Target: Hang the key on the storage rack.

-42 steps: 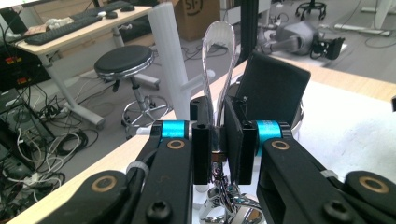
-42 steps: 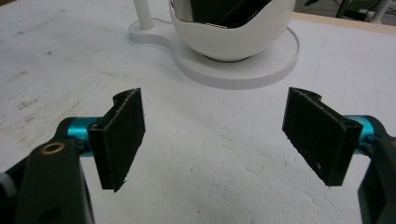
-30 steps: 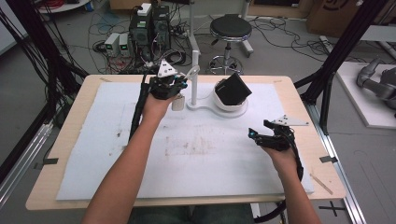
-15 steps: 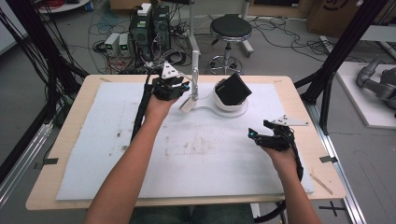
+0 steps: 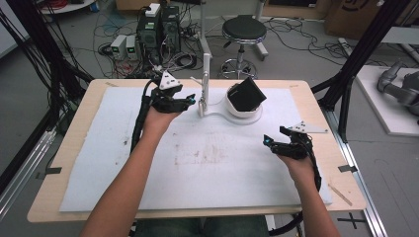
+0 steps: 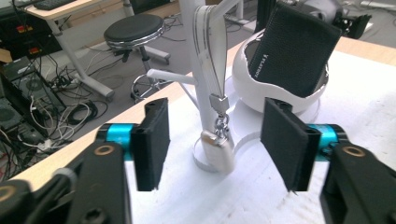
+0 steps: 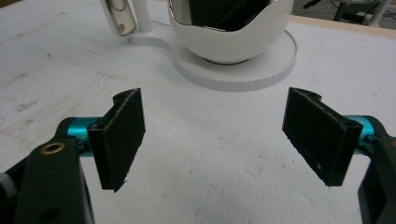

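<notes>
A white stand (image 5: 205, 79) rises at the table's far middle, its base joined to a white bowl (image 5: 236, 109) that holds a black textured case (image 5: 247, 94). From the post (image 6: 201, 70) hangs a white strap with a metal clasp and a small white fob (image 6: 219, 154). My left gripper (image 5: 191, 101) is open just left of the post; in the left gripper view (image 6: 219, 140) its pads (image 6: 152, 137) stand either side of the fob without touching it. My right gripper (image 5: 268, 140) is open over the mat, short of the bowl (image 7: 233, 37), with nothing between its pads (image 7: 123, 135).
A white mat (image 5: 207, 163) covers most of the wooden table (image 5: 74, 148). Behind the table stand a black stool (image 5: 243, 29), computer boxes (image 5: 158, 24) and loose cables on the floor. Black frame posts (image 5: 346, 89) flank the right side.
My left gripper has shifted slightly left and back toward the person beside the post. The right gripper has stayed where it was.
</notes>
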### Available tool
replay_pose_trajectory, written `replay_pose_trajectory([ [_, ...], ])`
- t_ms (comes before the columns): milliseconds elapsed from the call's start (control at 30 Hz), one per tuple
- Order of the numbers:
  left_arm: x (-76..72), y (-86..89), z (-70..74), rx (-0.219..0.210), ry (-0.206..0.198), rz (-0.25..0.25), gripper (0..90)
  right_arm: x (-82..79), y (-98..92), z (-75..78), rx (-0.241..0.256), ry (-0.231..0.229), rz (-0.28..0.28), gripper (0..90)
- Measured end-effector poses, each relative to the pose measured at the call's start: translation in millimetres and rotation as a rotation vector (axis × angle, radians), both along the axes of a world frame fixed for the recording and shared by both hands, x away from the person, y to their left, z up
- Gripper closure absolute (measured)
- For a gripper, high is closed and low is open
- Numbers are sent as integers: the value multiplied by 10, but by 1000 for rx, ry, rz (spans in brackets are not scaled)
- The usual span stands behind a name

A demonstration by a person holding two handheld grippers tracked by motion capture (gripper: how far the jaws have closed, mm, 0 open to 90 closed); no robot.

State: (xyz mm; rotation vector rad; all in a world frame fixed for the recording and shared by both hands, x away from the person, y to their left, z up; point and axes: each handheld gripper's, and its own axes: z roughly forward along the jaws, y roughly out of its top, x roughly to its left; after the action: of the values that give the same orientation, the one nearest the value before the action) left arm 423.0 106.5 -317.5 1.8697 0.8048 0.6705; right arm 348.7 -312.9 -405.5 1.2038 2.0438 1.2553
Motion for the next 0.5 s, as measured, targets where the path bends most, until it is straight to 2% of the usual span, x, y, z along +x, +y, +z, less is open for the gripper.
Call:
replay_pose_trajectory([
  [67, -19, 33, 6, -2, 3, -5, 357, -4, -1, 4, 2, -1, -1, 215],
  [167, -118, 178, 21, 1, 14, -27, 304, -7, -6, 9, 4, -3, -4, 215],
  [233, -160, 251, 21, -1, 42, -45, 281, -8, -14, 11, 1, -7, -6, 215],
  [300, -216, 325, 7, -13, 38, -65, 250, -11, -16, 12, 1, -4, -9, 215],
  [400, -276, 403, -22, -14, 28, -76, 249, -10, -17, 11, 1, -6, -9, 215],
  [433, -333, 488, -72, -19, 28, -86, 248, -11, -19, 10, -1, -7, -9, 215],
  [467, -333, 488, -72, -19, 28, -86, 244, -11, -19, 10, -1, -7, -9, 215],
  [500, -388, 568, -141, -28, 31, -92, 237, -14, -22, 9, -2, -6, -10, 215],
])
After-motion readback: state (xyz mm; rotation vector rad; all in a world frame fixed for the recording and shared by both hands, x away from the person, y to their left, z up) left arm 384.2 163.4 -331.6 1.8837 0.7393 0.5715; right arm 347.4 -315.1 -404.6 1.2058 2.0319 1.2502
